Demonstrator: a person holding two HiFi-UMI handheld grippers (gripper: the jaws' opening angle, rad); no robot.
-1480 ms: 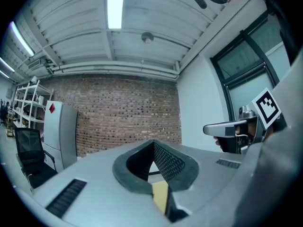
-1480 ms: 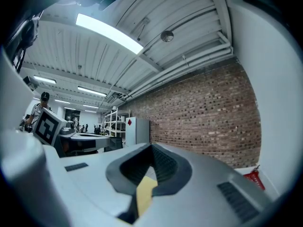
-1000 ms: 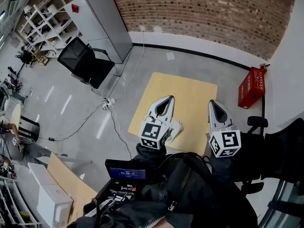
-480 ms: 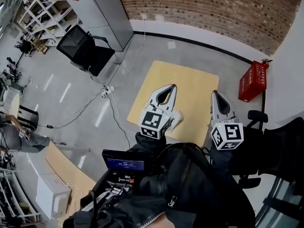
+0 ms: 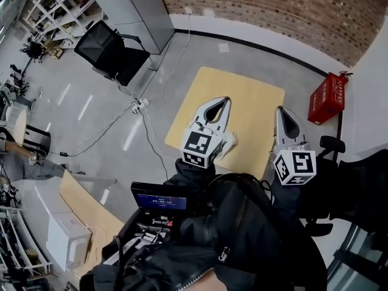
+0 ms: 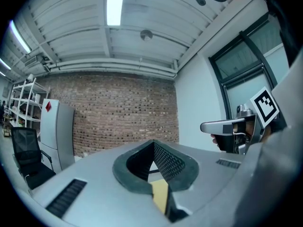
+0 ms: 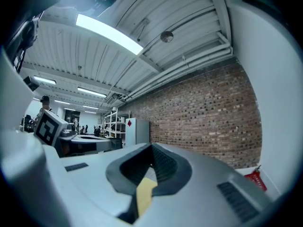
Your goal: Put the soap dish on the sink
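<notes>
Left gripper (image 5: 227, 100): closed tip to tip, nothing in it, hanging over the near half of the yellow board (image 5: 248, 96). Same deal with the right gripper (image 5: 280, 110), jaws together and empty, over that board's near right edge. Held level, both of them, pointing across the board at the brick wall (image 5: 273, 8).

Then big to small:
- Grey cabinet (image 5: 136, 5) off past the board's far left corner, up against that wall.
- Black office chair (image 5: 112, 56) well left of the board.
- Red crate (image 5: 327, 99) just off the right edge.
- Small lit screen (image 5: 160, 200) on the near side of the board.
- White power strip (image 5: 140, 105) with cables, near the left edge.

Can't tell where the soap dish is, or the sink, from any view.
</notes>
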